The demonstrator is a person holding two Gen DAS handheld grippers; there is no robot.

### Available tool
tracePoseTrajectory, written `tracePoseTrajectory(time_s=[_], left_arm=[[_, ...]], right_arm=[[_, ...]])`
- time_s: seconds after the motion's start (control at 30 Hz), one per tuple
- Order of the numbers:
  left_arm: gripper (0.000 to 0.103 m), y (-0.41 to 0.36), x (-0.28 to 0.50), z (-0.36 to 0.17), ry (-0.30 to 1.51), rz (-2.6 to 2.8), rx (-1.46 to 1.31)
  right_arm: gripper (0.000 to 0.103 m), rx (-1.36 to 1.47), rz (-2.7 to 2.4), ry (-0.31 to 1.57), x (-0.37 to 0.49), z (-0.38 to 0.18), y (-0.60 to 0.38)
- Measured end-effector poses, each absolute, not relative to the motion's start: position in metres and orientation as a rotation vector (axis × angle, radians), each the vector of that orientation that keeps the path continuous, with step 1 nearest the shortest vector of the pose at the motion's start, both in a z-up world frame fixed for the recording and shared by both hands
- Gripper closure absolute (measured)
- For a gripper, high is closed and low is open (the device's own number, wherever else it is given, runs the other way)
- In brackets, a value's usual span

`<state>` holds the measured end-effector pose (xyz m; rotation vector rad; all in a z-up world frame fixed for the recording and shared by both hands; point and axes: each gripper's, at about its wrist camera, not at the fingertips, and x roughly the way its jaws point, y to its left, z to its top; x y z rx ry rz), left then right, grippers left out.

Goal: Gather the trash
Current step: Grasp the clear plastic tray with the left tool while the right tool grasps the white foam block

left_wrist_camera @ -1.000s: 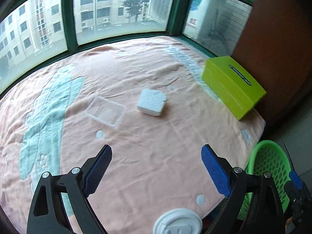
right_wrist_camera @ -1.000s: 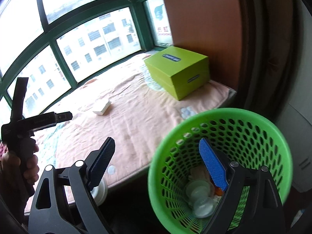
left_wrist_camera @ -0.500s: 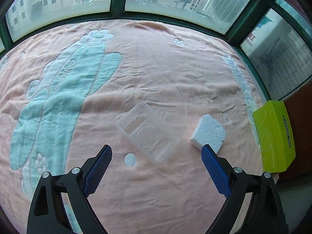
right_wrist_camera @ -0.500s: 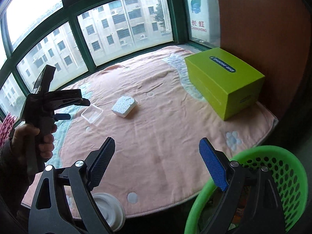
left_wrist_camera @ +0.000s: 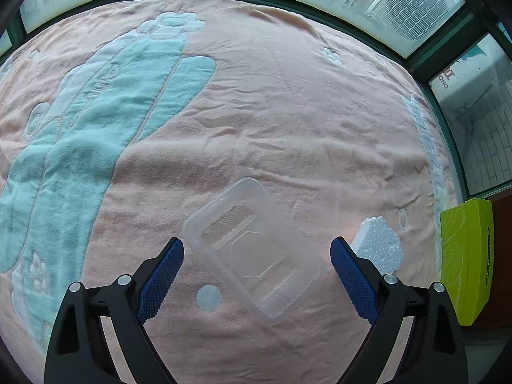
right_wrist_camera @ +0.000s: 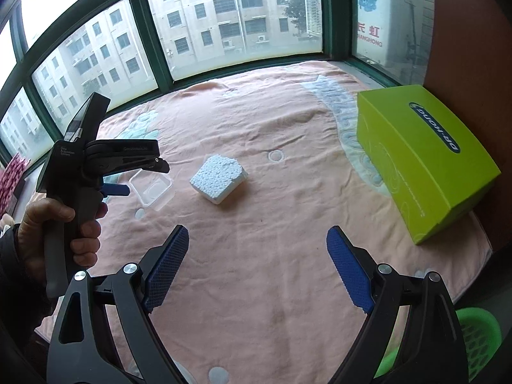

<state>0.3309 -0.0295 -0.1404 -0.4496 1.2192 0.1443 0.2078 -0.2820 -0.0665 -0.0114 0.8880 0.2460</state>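
Left tongs [left_wrist_camera: 257, 270] now closer over clear tray [left_wrist_camera: 252, 251], both tongs wide, "CHANGHONG" sign [right_wrist_camera: 369, 36] outside

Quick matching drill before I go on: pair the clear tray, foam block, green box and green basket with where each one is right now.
Things:
1. clear tray
2. foam block
3. green box
4. green basket

Places:
A. off the blanket's edge, below
B. between the left hand-held gripper's open fingers
C. middle of the blanket
D. by the brown wall

Pairs: 1-B, 2-C, 3-D, 4-A
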Motion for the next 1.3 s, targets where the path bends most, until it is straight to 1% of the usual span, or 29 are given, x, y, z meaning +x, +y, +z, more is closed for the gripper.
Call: tracePoseTrajectory(time_s=[0.07, 0.13, 0.2, 0.43, 0.47, 0.5, 0.63, 0.7, 0.87, 1.07, 1.13, 1.2, 1.3], left_arm=[[0.013, -0.028, 0.334, -0.146, 1.233, 0.154, -0.459], [0.016, -0.026, 0.335, -0.148, 1.236, 0.143, -0.476], [0.025, -0.027, 0.335, -0.149, 1.237, 0.134, -0.463], [0.027, -0.024, 0.333, -0.145, 1.215, 0.105, -0.424], [0.030, -0.022, 0.331, -0.142, 1.209, 0.099, -0.425], [0.046, -0.020, 0.330, -0.140, 1.204, 0.085, -0.425], [0.047, -0.014, 0.326, -0.132, 1.190, 0.052, -0.401], [0.049, -0.011, 0.325, -0.129, 1.178, 0.047, -0.382], [0.049, 0.000, 0.327, -0.137, 1.202, 0.042, -0.432], [0.049, -0.004, 0.324, -0.147, 1.220, 0.023, -0.449], [0.059, -0.005, 0.323, -0.149, 1.226, 0.021, -0.447], [0.076, -0.004, 0.322, -0.150, 1.228, 0.006, -0.450], [0.089, -0.001, 0.320, -0.148, 1.221, 0.000, -0.432]], right_arm=[[0.016, -0.013, 0.255, 0.895, 0.213, -0.070, -0.279], [0.016, -0.014, 0.263, 0.901, 0.218, -0.074, -0.276], [0.016, -0.015, 0.268, 0.911, 0.223, -0.079, -0.273], [0.016, -0.023, 0.288, 0.936, 0.242, -0.094, -0.261], [0.016, -0.014, 0.292, 0.943, 0.246, -0.097, -0.259], [0.016, -0.004, 0.296, 0.950, 0.250, -0.099, -0.258], [0.016, 0.041, 0.304, 0.977, 0.266, -0.108, -0.247], [0.016, 0.065, 0.303, 0.991, 0.275, -0.113, -0.242], [0.016, 0.133, 0.286, 1.022, 0.289, -0.121, -0.240], [0.016, 0.130, 0.267, 1.030, 0.290, -0.126, -0.246], [0.016, 0.137, 0.264, 1.031, 0.291, -0.126, -0.247], [0.016, 0.146, 0.266, 1.030, 0.293, -0.126, -0.248], [0.016, 0.155, 0.267, 1.030, 0.297, -0.126, -0.244]])
